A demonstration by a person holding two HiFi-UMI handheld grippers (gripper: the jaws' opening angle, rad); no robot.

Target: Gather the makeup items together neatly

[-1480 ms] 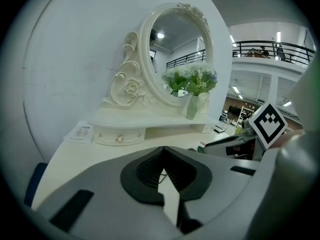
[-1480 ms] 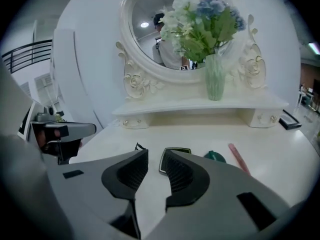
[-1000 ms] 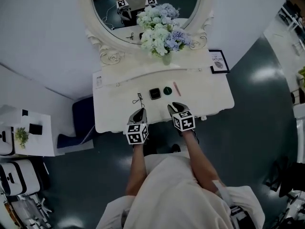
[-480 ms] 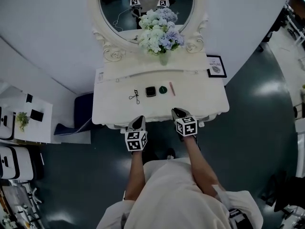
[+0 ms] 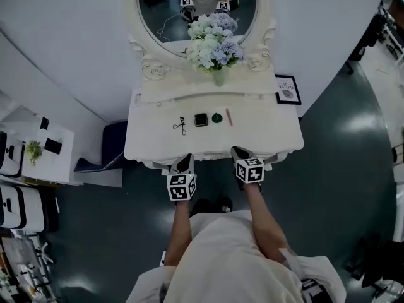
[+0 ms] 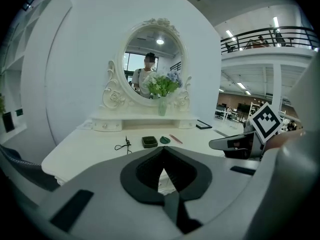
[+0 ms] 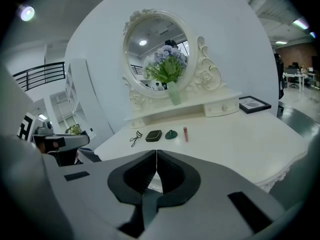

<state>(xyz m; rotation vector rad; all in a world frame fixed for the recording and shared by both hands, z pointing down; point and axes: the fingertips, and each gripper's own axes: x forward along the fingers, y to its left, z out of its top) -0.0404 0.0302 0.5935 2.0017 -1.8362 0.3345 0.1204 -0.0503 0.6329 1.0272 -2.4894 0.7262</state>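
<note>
Four makeup items lie in a row on the white vanity table [image 5: 265, 134]: a black eyelash curler [image 5: 180, 125], a black square compact [image 5: 201, 119], a green round piece [image 5: 217, 117] and a pink stick [image 5: 228, 117]. They sit close together, mid-table. My left gripper [image 5: 184, 160] and right gripper [image 5: 238, 151] hover at the table's front edge, short of the row. In the left gripper view the jaws [image 6: 162, 149] are shut with nothing between them, and the compact [image 6: 149, 142] lies ahead. In the right gripper view the jaws [image 7: 156, 152] are shut and empty, with the pink stick [image 7: 185, 133] ahead.
A vase of pale flowers [image 5: 214, 46] stands on a raised drawer shelf [image 5: 189, 90] below an oval mirror [image 5: 170, 11]. A framed picture [image 5: 288, 88] lies at the back right. A dark blue seat [image 5: 110, 150] stands left of the table, with white cabinets [image 5: 38, 163] beyond it.
Both grippers have drawn back from over the table's front part to its front edge. The makeup row has not moved.
</note>
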